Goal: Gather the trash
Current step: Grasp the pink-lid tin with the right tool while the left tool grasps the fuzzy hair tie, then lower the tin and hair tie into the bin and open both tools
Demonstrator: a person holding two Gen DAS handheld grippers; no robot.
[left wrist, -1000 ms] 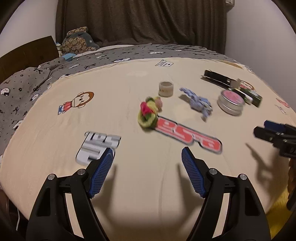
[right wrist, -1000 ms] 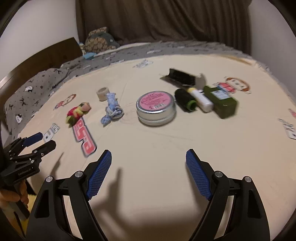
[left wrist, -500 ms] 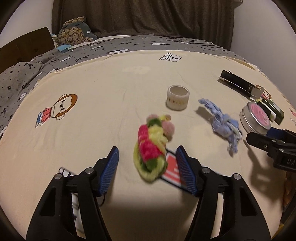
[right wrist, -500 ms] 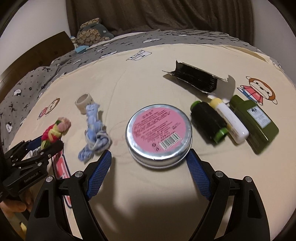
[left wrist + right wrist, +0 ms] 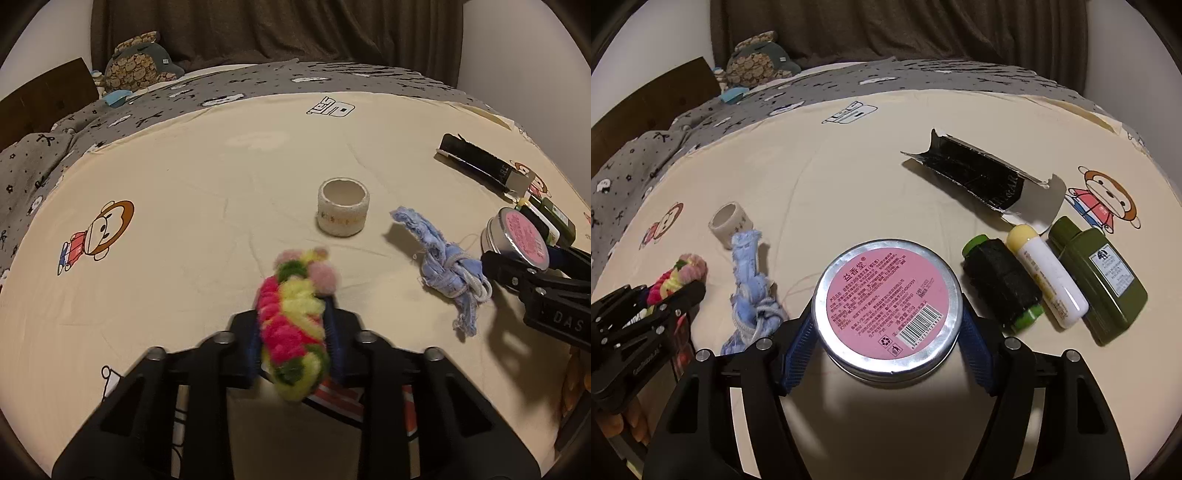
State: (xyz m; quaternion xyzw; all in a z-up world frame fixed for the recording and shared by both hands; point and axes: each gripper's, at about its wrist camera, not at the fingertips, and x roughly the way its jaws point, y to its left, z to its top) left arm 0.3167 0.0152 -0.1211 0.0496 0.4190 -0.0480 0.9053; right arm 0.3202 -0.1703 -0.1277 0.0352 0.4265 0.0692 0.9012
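Observation:
My left gripper (image 5: 291, 339) is shut on a fuzzy pink, yellow and green yarn bundle (image 5: 291, 321) on the cream bedsheet. My right gripper (image 5: 888, 343) is shut on a round silver tin with a pink label (image 5: 886, 302). The left gripper and yarn bundle (image 5: 679, 277) also show at the left of the right wrist view. A crumpled blue cloth scrap (image 5: 443, 266) lies between the two grippers. A small white tape roll (image 5: 342, 211) stands beyond it. A torn black carton (image 5: 982, 177) lies further back.
A black thread spool with green ends (image 5: 1001, 284), a white and yellow tube (image 5: 1047, 273) and a dark green bottle (image 5: 1100, 280) lie side by side right of the tin. A grey patterned blanket (image 5: 110, 122) and a plush toy (image 5: 140, 70) lie at the far end.
Both grippers have moved forward and closed. The left one now clamps the yarn bundle, the right one clamps the tin.

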